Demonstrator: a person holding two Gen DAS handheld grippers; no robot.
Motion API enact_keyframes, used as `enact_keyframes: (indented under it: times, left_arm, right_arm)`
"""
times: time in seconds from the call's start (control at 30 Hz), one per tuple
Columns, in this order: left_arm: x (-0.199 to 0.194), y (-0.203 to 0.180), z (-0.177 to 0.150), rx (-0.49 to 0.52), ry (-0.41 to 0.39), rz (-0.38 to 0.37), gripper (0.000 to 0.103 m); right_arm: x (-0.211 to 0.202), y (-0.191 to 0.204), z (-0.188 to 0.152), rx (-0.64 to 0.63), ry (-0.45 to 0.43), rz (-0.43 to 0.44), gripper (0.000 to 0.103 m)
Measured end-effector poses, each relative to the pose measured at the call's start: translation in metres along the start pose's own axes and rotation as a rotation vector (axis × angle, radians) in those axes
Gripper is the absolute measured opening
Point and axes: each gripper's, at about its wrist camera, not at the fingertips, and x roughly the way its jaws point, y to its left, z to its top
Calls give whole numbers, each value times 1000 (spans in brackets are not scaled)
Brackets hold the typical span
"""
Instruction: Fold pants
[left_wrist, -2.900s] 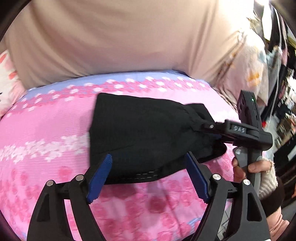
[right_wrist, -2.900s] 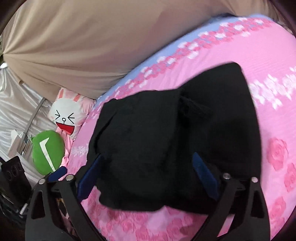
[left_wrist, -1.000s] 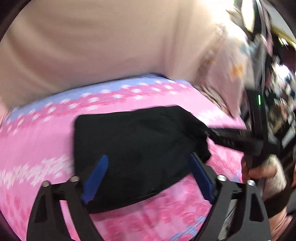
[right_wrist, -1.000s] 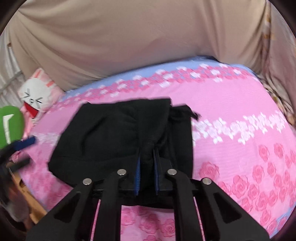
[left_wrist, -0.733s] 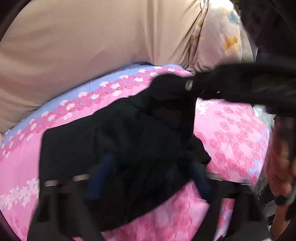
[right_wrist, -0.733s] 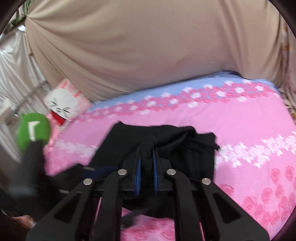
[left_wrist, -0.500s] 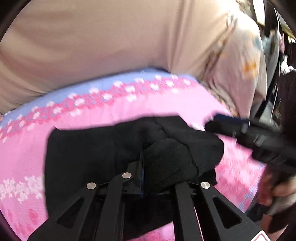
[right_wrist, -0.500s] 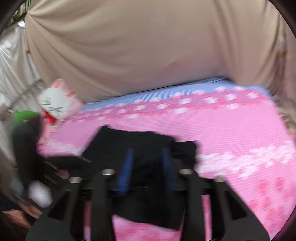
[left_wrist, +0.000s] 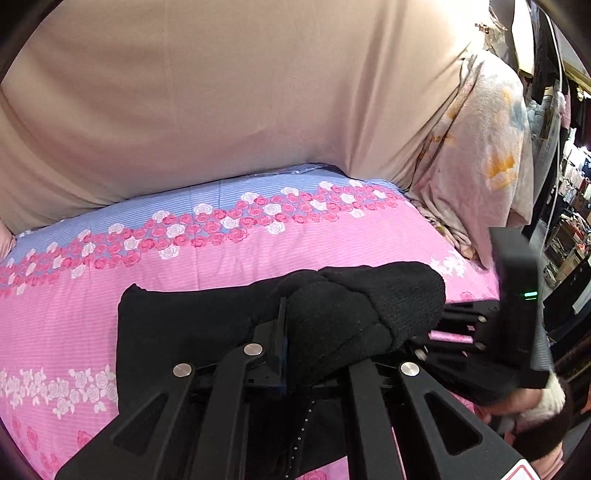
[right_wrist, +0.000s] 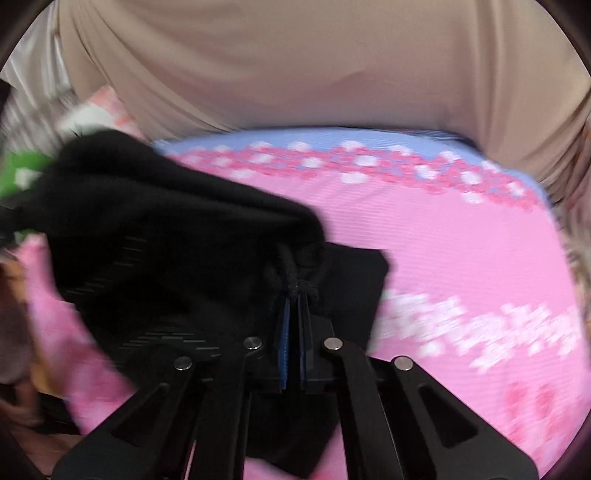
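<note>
Beige curtain (left_wrist: 229, 103) fills the back of both views, and below it lies the bed (left_wrist: 229, 254), its sheet pink with rose bands and a blue strip along the far edge. Black pants (left_wrist: 177, 332) sit on the near part of that sheet, bunched and partly lifted. Left tool (left_wrist: 286, 339) is clamped tight on a fat roll of the black fabric: the cloth bulges over its right side and hides the right finger, while a sliver of blue pad shows on the left one. Off to the right in the left view, the right tool (left_wrist: 465, 332) comes in low beside the bundle, a green light glowing on its body, with the person's hand (left_wrist: 517, 402) gripping the handle. Over to the right wrist view, blurred: the right tool (right_wrist: 293, 314) has its blue pads pressed nearly together on a pinch of the pants (right_wrist: 177, 240), right where a knot of drawstring gathers. From that pinch the fabric rises up and away to the left, off the bed, and a flatter layer lies behind it on the pink sheet. Floral blanket (left_wrist: 487, 158) hangs at the right edge of the left view.
</note>
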Motion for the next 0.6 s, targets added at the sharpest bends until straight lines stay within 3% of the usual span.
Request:
enact_keyframes:
  times: [0.13, 0.23, 0.33, 0.37, 0.4, 0.47, 0.53, 0.57, 0.6]
  left_arm:
    - [6, -8, -6, 7, 18, -26, 4]
    - [19, -16, -18, 11, 68, -48, 5]
    - [34, -23, -38, 24, 128, -59, 12]
    - [37, -25, -45, 31, 144, -64, 17]
    - [40, -27, -52, 37, 157, -65, 23]
    - [40, -33, -67, 48, 160, -91, 69]
    - [34, -41, -79, 40, 131, -129, 85]
    - [30, -45, -83, 46, 117, -129, 86]
    - [28, -49, -86, 57, 110, -122, 86]
  right_arm:
    - [12, 12, -4, 93, 16, 208, 2]
    - [50, -2, -15, 173, 86, 161, 7]
    - [35, -18, -30, 241, 38, 163, 7]
    - [16, -22, -37, 241, 1, 107, 12]
    - [2, -24, -40, 239, -22, 44, 27]
    - [-32, -27, -47, 229, -88, -113, 39]
    - [-59, -24, -47, 222, -134, -158, 40]
    - [-68, -19, -43, 216, -152, -137, 45]
    - [-72, -15, -40, 203, -167, -131, 59]
